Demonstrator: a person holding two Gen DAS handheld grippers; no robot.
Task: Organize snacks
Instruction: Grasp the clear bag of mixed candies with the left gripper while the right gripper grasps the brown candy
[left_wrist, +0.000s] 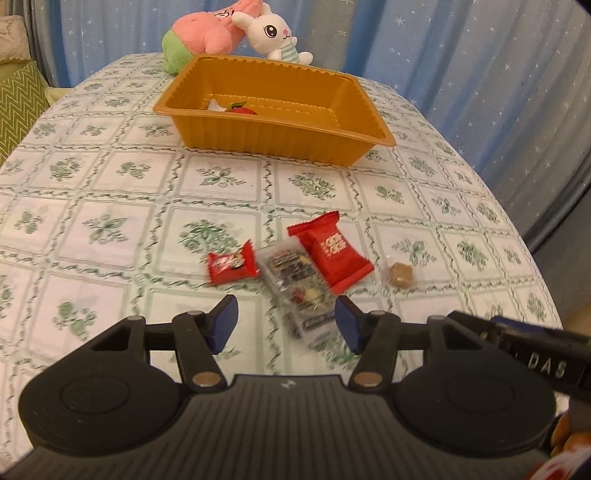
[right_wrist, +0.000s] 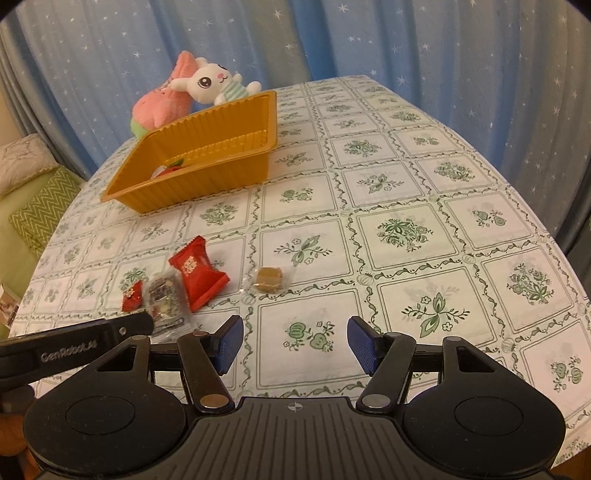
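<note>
An orange tray stands far on the table with a red snack inside. Loose snacks lie near me: a large red packet, a small red packet, a clear wrapped bar and a brown candy in clear wrap. My left gripper is open, its jaws either side of the clear bar's near end. My right gripper is open and empty, just short of the brown candy.
A pink plush and a white rabbit plush sit behind the tray. The table has a green floral cloth. A green cushion lies left of the table. Blue starred curtains hang behind.
</note>
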